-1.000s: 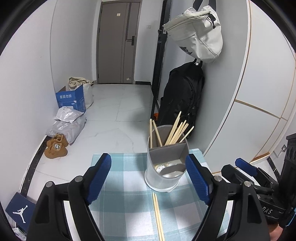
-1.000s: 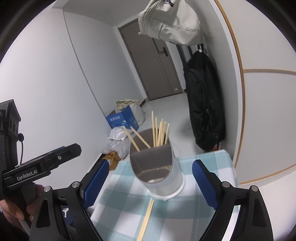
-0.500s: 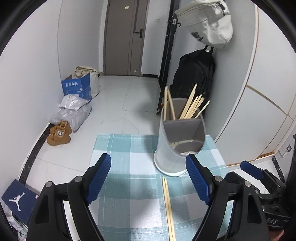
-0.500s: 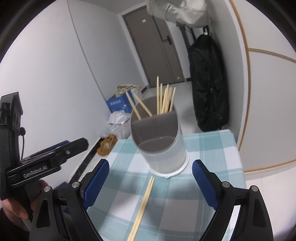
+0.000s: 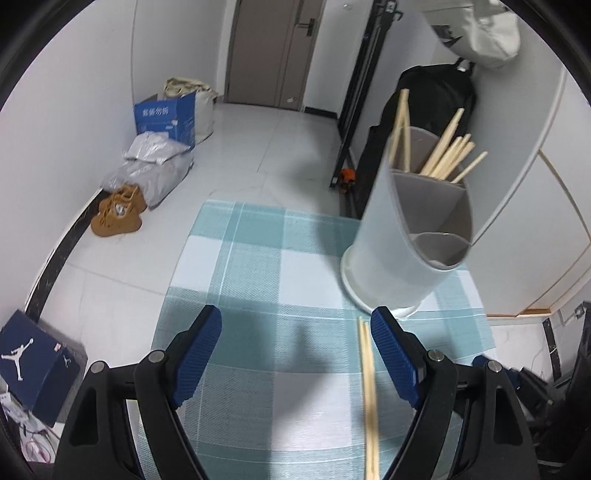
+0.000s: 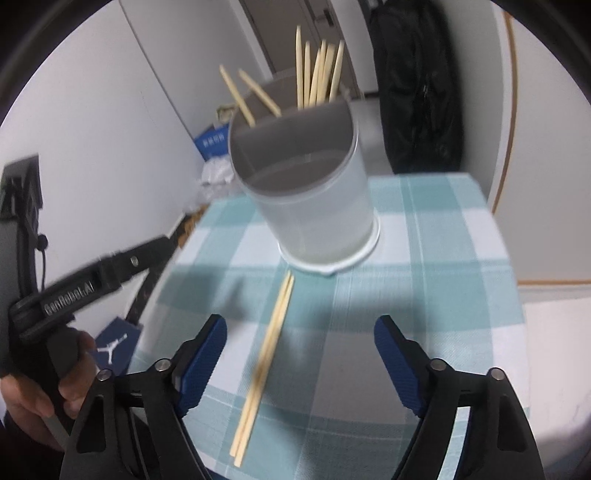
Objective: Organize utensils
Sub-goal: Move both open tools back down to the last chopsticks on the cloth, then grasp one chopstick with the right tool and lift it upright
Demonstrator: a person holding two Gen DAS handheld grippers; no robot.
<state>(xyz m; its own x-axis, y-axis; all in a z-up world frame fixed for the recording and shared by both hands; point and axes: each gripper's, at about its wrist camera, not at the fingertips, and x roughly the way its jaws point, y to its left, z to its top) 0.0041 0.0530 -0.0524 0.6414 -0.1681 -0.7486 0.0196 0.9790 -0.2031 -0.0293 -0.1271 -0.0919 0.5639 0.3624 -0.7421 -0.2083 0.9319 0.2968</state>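
Wooden chopsticks (image 6: 266, 354) lie paired on the checked cloth (image 6: 424, 266), just before the divided holder (image 6: 314, 192). Right gripper (image 6: 300, 360) (jaws just narrowed, still wide, empty) straddles them; left gripper (image 5: 295, 354) is open, empty. An off-centre pinch may catch one stick only.

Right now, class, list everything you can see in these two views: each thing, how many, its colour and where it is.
Utensil holder: one, grey, compartmented, on the cloth.
Upright chopsticks: several, pale wood, in the holder's far compartments.
Loose chopsticks: a pair, pale wood, flat on the cloth before the holder.
Checked cloth: one, teal and white, covering the table.
Backpack: one, black, against the wall.
Pale bag: one, hanging above it.
Brown shoes: a pair, on the floor.
Blue box: one, on the floor.
Left gripper: open, empty.
Right gripper: open, jaws just been closing, empty.
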